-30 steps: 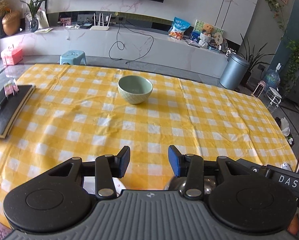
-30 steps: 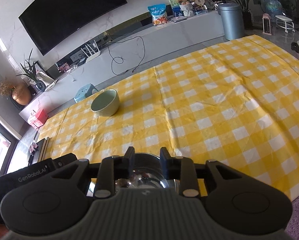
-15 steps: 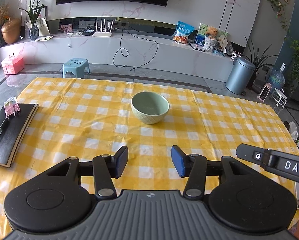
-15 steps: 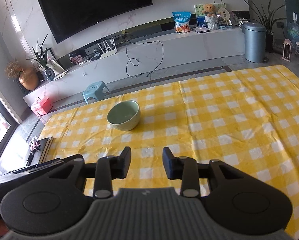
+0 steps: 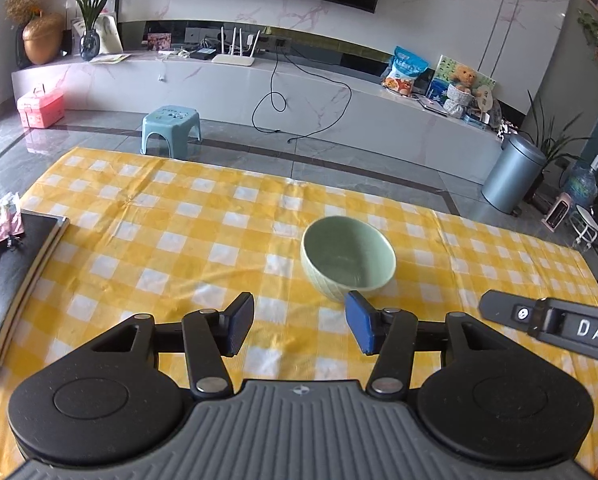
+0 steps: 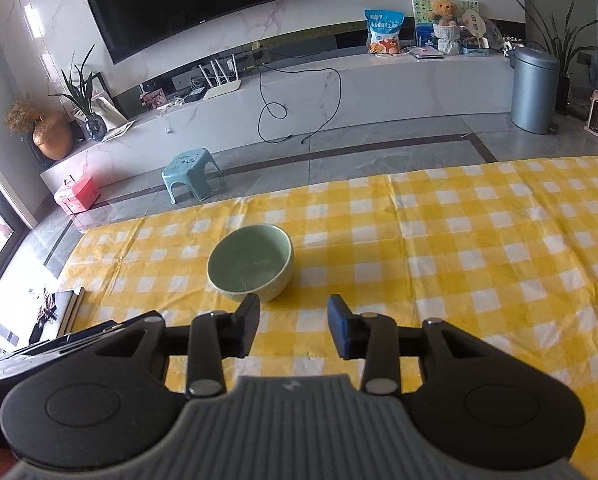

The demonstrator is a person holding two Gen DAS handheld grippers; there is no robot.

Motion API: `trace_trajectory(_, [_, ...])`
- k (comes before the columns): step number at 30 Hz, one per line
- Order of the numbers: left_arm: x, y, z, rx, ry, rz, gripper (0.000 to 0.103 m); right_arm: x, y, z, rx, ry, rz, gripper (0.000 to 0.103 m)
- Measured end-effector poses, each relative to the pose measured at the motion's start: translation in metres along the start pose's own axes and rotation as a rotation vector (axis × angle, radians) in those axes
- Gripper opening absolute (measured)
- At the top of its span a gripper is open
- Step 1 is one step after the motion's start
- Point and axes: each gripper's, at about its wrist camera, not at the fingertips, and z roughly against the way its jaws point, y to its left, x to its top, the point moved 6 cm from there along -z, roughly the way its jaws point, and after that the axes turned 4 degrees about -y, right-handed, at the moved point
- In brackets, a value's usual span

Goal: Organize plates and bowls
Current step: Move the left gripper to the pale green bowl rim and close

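Both claws stood empty over the yellow checked table (image 5: 147, 236). The left claw (image 5: 299, 326) was fairly wide, with only cloth showing between its blue pads; its jaws had just been opening, though they had nearly levelled off. The right claw (image 6: 293, 330) was narrower but plainly parted, also with nothing between its pads, and its jaws had just been opening too.

A second earlier, both claws had sat over a shiny metal bowl at the near edge, with the green bowl far up the cloth. That metal bowl had since dropped out of both views, and the pale green ceramic bowl (image 5: 349, 258) had come much closer.

In the left wrist view it sat upright and empty at about one o'clock from the claw, its near wall just behind the right-hand pad in the picture. In the right wrist view the same green bowl (image 6: 251, 262) lay at about eleven o'clock, just behind the left-hand pad.

By my reading, the metal bowl had been let go and both hands were reaching for the green one, with neither claw yet straddling its rim.
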Motion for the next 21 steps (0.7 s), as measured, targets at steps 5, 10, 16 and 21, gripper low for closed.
trace_trajectory(5, [0.011,-0.003,-0.035,-0.002,0.029,0.011,0.06,0.014,0.006,-0.042,-0.005,0.042,-0.01,0.036])
trace_trajectory(10, [0.015,-0.001,-0.074,0.005,0.09,0.058,0.059,0.023,0.008,-0.084,-0.03,0.091,-0.02,0.031])
trace_trajectory(16, [0.012,0.004,-0.107,0.022,0.132,0.122,0.049,0.019,0.001,-0.129,-0.033,0.187,-0.103,0.025])
trace_trajectory(21, [0.007,0.005,-0.126,0.024,0.169,0.135,0.033,0.014,0.002,-0.15,-0.037,0.214,-0.11,0.022])
